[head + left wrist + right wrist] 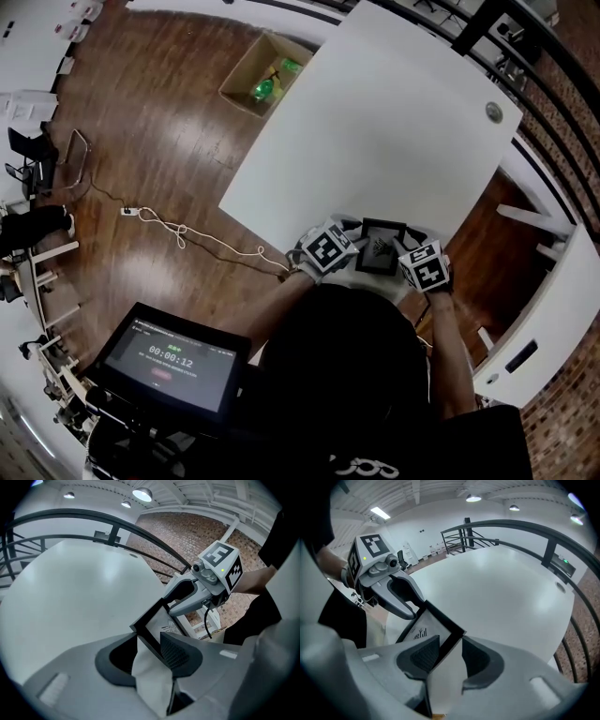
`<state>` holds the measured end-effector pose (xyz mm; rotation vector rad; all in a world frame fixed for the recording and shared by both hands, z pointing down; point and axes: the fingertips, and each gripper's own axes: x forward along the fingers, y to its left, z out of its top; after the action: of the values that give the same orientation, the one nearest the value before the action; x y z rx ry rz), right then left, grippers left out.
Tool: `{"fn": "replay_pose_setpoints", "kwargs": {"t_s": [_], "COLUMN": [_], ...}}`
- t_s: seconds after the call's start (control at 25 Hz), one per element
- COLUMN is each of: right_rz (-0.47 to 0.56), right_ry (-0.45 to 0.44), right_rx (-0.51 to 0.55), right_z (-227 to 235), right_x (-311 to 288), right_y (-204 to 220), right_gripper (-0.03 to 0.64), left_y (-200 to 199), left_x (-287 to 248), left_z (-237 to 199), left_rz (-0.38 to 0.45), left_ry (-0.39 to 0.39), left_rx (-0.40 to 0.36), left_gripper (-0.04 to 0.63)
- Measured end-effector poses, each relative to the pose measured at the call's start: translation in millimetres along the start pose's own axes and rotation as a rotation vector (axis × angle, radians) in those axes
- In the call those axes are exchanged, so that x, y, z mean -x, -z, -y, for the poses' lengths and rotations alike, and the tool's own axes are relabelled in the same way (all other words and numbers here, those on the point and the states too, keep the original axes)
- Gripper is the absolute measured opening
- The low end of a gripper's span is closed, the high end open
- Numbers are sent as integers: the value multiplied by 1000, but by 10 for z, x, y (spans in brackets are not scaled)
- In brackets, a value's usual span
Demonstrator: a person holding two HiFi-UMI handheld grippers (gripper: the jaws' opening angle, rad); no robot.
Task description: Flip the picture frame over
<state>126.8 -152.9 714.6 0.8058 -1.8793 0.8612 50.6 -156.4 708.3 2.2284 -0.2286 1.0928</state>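
A black picture frame [382, 246] with a white print inside hangs between my two grippers over the near edge of the white table [375, 131]. My left gripper [354, 249] is shut on the frame's left side. In the left gripper view the frame's black edge [151, 631] runs between the pads of that gripper [151, 652], with the right gripper [190, 595] across from it. My right gripper [405, 257] is shut on the opposite side. The right gripper view has the frame's corner [440, 629] clamped in this gripper [449, 656], and the left gripper [401, 597] beyond. The frame is tilted.
A cardboard box [265, 73] with green items stands on the wooden floor beside the table's far left side. A white cable [178, 230] trails over the floor. A screen with a timer [173, 361] sits at lower left. A round cap [493, 112] is set in the table near a railing.
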Motion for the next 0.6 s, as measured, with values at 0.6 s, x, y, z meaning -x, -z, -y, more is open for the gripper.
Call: {"fn": "replay_pose_setpoints", "kwargs": {"t_s": [0.6], "right_rz": [-69], "right_ry": [-8], "right_rx": [-26], "right_z": [-55], "right_x": [-38], "right_y": [170], "right_gripper": [138], "left_y": [109], "left_x": [-93], "left_z": [95], "left_rz": [-67], "left_ry": [19], "left_rx": [-17], "left_gripper": [158]}}
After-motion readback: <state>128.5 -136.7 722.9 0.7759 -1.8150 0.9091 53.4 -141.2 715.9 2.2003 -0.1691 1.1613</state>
